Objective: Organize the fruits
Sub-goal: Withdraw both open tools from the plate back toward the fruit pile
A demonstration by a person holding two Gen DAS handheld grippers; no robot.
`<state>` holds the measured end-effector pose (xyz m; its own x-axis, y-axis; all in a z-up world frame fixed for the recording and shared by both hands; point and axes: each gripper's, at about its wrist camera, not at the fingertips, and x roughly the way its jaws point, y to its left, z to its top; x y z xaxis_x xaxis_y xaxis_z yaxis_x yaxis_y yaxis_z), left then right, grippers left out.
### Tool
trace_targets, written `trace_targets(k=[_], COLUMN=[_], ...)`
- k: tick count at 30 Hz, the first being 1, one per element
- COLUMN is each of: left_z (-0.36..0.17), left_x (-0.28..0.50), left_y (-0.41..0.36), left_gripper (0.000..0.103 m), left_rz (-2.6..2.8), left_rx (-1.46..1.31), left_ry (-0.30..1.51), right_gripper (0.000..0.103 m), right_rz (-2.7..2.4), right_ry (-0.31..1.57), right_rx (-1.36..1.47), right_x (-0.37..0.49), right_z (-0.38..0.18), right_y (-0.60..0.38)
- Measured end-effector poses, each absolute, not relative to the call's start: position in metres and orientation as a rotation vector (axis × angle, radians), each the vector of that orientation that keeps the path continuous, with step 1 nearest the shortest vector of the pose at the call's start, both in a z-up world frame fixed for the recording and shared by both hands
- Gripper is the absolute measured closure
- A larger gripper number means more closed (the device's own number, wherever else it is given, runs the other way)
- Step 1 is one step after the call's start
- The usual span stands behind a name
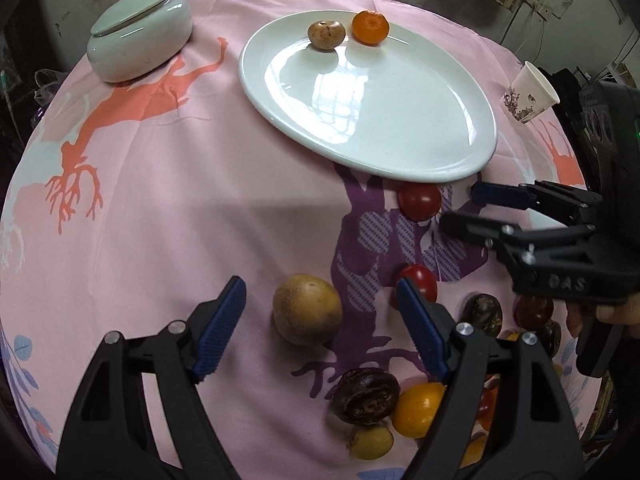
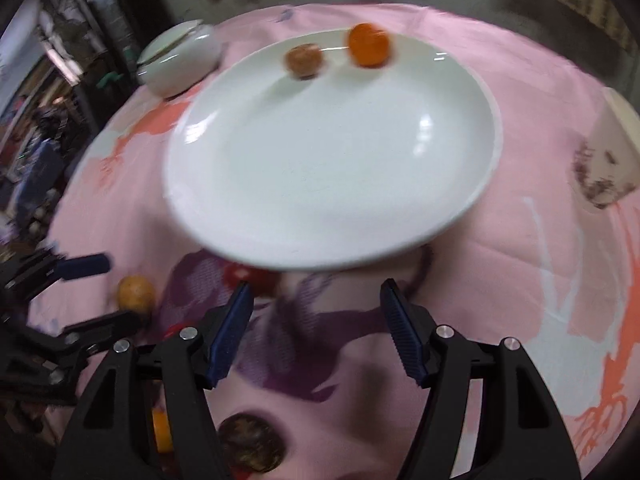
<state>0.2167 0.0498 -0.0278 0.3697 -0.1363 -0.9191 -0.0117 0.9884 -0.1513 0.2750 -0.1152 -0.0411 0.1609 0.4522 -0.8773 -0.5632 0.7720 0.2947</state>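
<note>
Left tool [image 1: 320, 316] spread wide, holding nothing, hovering above the pink printed cloth-covered surface [image 1: 180, 200]. Round yellow-brown fruit [image 1: 307, 309] between and just ahead of its blue-padded fingers, touching neither. Beside the right finger, a red round fruit [image 1: 418, 280]; nearer and to the right, a dark wrinkled fruit [image 1: 366, 396] touching a yellow-orange fruit [image 1: 416, 410]. Well ahead, large white oval ceramic plate [image 1: 400, 120], long axis running from far-left to near-right, carrying a small brown fruit [image 1: 326, 34] and an orange tangerine [image 1: 370, 27] side by side at its far rim. Far left, white lidded ceramic dish [image 1: 140, 40], lid tilted.

Right tool [image 2: 316, 330] also wide and empty, just short of the plate's near rim; view blurred. Tipped paper cup [image 2: 608, 156] ahead-right.
</note>
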Motion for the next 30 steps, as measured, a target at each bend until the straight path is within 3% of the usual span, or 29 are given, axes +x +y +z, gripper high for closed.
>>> trace_targets(k=[6, 17, 21, 30], left_z=[-0.027, -0.028, -0.026, -0.02], left_x=[0.204, 0.193, 0.196, 0.188], left_y=[0.051, 0.065, 0.07, 0.062], left_gripper=[0.022, 0.022, 0.022, 0.022], left_rz=[-0.079, -0.04, -0.032, -0.052], left_rx=[-0.099, -0.122, -0.134, -0.085], left_ry=[1.192, 1.217, 1.211, 1.198], right_gripper=[0.035, 0.035, 0.035, 0.035], right_rz=[0.632, 0.446, 0.768, 0.646], right_ry=[1.154, 1.108, 1.171, 1.121], right_rx=[-0.13, -0.293, -0.274, -0.022], right_x=[0.265, 0.284, 0.26, 0.239], right_z=[-0.023, -0.051, -0.042, -0.003], right_y=[-0.126, -0.092, -0.087, -0.155])
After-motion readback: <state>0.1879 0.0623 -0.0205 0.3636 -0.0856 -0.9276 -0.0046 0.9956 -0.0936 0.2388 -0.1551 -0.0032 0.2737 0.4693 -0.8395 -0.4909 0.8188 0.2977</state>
